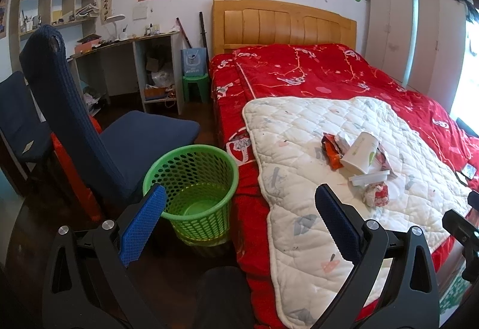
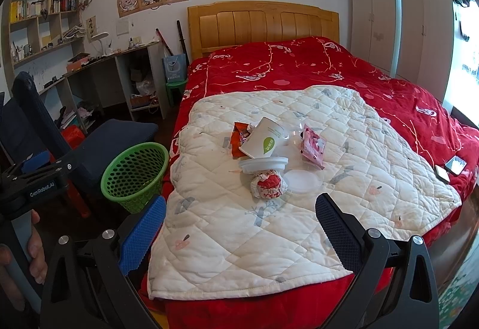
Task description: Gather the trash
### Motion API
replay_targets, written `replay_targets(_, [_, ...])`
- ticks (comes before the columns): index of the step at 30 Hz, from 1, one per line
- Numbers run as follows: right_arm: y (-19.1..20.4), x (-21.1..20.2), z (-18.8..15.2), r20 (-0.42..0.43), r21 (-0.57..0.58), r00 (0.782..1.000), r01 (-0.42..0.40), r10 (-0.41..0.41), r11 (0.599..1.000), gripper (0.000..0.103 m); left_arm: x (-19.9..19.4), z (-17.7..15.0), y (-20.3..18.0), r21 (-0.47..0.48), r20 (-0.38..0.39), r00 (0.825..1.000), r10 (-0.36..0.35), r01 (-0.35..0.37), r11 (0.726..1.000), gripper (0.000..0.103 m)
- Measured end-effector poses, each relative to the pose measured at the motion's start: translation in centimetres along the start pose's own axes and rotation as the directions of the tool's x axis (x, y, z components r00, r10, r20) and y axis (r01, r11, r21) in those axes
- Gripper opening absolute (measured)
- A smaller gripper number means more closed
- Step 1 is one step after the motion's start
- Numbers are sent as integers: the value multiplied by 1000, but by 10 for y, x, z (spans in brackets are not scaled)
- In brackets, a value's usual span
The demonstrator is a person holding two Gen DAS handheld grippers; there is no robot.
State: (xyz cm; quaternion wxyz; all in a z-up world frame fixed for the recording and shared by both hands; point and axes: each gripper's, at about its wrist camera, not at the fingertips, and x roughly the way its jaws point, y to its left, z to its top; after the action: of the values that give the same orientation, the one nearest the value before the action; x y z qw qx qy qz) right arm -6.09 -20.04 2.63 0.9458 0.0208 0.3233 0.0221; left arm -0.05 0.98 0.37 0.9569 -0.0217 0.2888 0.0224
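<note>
Trash pile — paper cup, crumpled wrapper ball, clear lids and foil packets — is seen on the white quilt of the bed, with the green basket on the floor at its left. No piece is yet grasped; the approach step is judged in hand, the near wrapper ball a likely first target. Left tool and right tool are spread wide, holding and touching nothing.

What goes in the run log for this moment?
left gripper open, empty | right gripper open, empty | trash pile on white quilt | green basket empty, beside bed
</note>
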Motion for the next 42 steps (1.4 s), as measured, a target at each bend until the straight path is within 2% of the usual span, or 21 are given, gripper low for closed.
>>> replay_targets(42, [-4,4,-6,-12,21,1000,0,1,1000,97,10,-3,-4,-7,-35,999,5,-5,1000,98])
